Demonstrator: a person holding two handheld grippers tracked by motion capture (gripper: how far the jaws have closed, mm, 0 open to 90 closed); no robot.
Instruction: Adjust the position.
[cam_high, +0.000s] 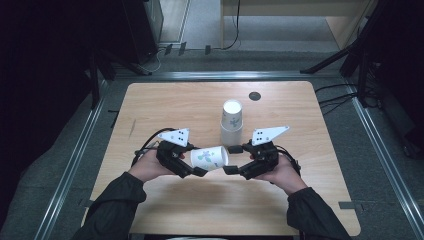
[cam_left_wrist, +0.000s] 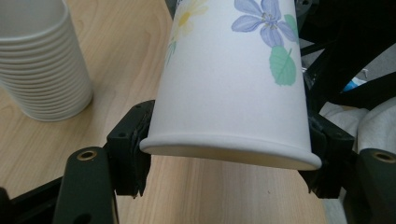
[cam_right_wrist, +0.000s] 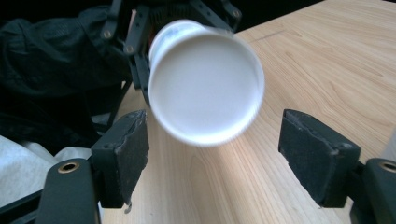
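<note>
Overhead view looks down; both gripper views closely share the paper cup (cam_left_wrist: 233, 84).

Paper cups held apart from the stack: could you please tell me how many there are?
1. The single paper cup lies sideways, clamped in the left gripper, facing the open right gripper. Others sit nested in the stack behind.
</note>
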